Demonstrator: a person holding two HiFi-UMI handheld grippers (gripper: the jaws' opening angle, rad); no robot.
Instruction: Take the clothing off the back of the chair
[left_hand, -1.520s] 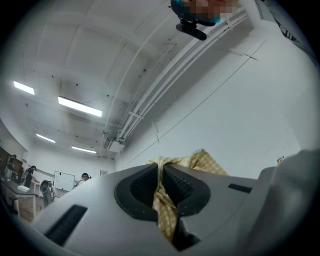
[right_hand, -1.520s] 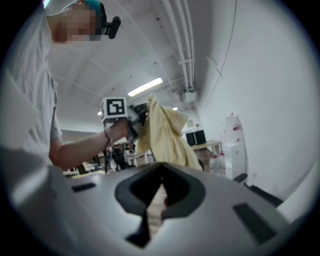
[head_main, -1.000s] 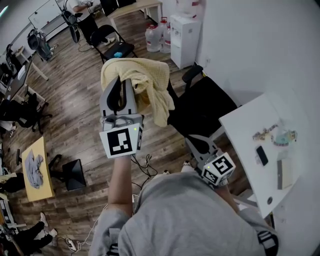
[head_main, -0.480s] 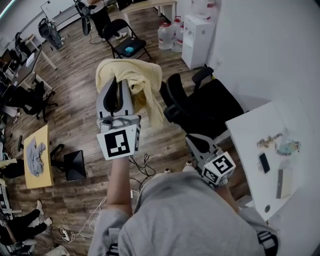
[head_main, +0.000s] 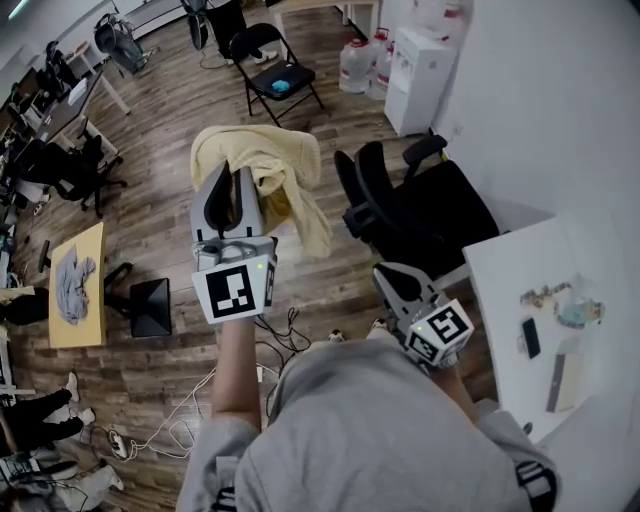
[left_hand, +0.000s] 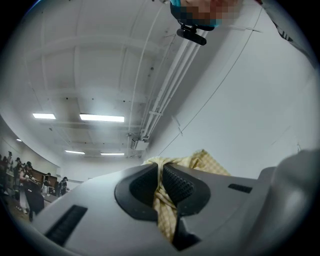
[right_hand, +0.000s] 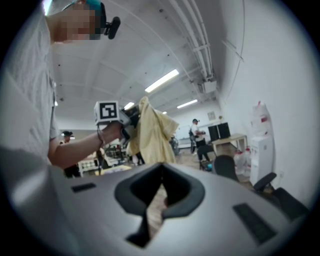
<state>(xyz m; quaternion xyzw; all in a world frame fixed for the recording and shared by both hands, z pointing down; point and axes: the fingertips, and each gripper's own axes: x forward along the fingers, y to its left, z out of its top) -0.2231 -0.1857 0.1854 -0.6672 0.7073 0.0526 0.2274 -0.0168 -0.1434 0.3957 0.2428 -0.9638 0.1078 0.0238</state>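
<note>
**Yellow garment off the chair, hanging from the left gripper**

The left gripper (head_main: 232, 176) is pinching a yellow checked garment (head_main: 282, 172) between its 2 ribbed pads (left_hand: 176, 183), with the jaws closed tight on a bunched fold of the cloth. The gripper is pointing up and away from the person, and the garment is hanging from it in the air, draping down its far side above the wooden floor (head_main: 160, 215). The cloth is not touching the black office chair (head_main: 430, 210), which is standing just to the right of it with its back bare.

The right gripper (head_main: 392, 278) is sitting low, close to the person's body and near the chair's seat. Its jaws are pressing together at the tips with nothing between them; only floor is showing through the narrow slit below the pads.

A white table (head_main: 505, 290) is standing at the right, beside the chair. A folding chair (head_main: 272, 82) and a white water dispenser (head_main: 420, 65) are standing farther back
</note>
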